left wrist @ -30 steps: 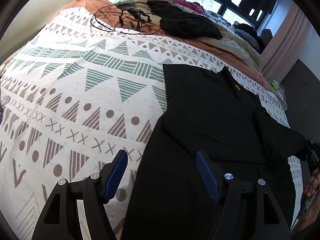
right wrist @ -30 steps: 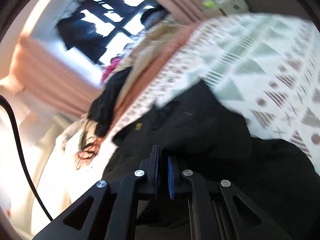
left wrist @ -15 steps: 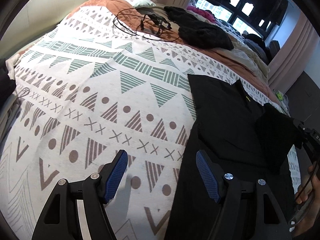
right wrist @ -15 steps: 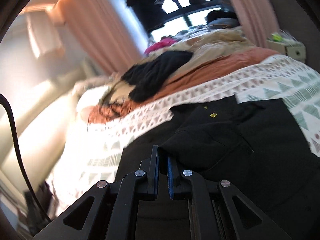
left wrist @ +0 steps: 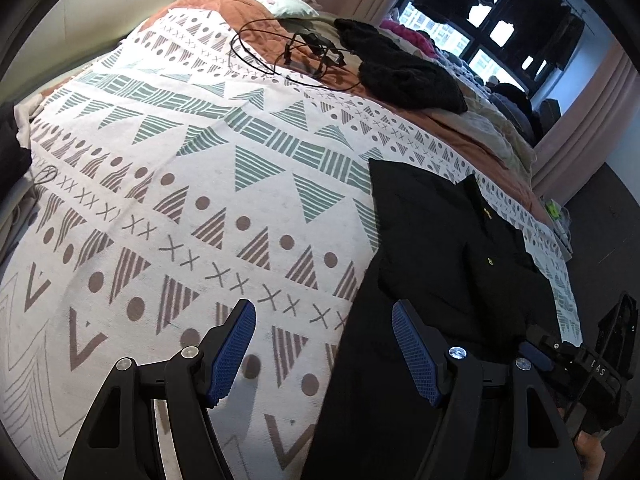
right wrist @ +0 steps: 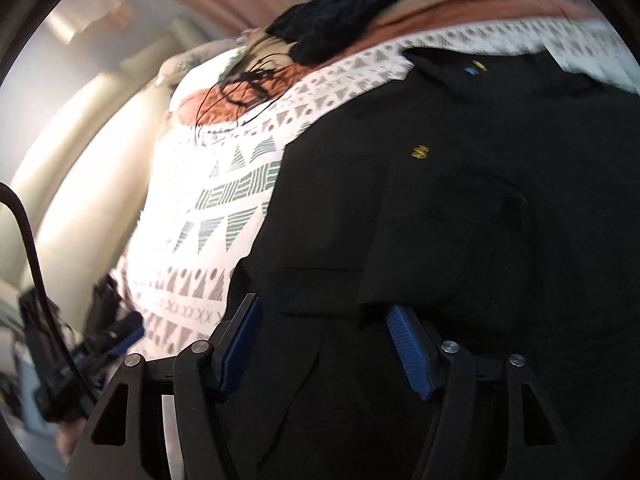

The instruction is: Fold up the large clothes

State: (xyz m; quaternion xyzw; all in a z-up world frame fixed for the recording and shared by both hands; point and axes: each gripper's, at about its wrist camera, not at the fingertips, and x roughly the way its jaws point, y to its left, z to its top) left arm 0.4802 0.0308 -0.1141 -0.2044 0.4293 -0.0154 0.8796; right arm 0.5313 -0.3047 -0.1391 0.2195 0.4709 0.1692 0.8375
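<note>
A black collared shirt (left wrist: 436,264) with small yellow marks lies flat on the patterned bedspread (left wrist: 168,184), both sleeves folded in over the body. It fills the right wrist view (right wrist: 460,208). My left gripper (left wrist: 324,344) is open and empty above the shirt's left edge. My right gripper (right wrist: 322,344) is open and empty just above the shirt's lower part; it also shows at the right edge of the left wrist view (left wrist: 576,364).
A tangle of black cable (left wrist: 292,56) and a black knit garment (left wrist: 404,72) lie at the far side of the bed. A pile of clothes (left wrist: 492,120) sits beyond, by the window and curtains. Dark floor (left wrist: 600,216) lies to the right.
My right gripper has opened and let go of the sleeve, which now lies folded over the shirt's body. My left gripper stayed open and shifted slightly.
</note>
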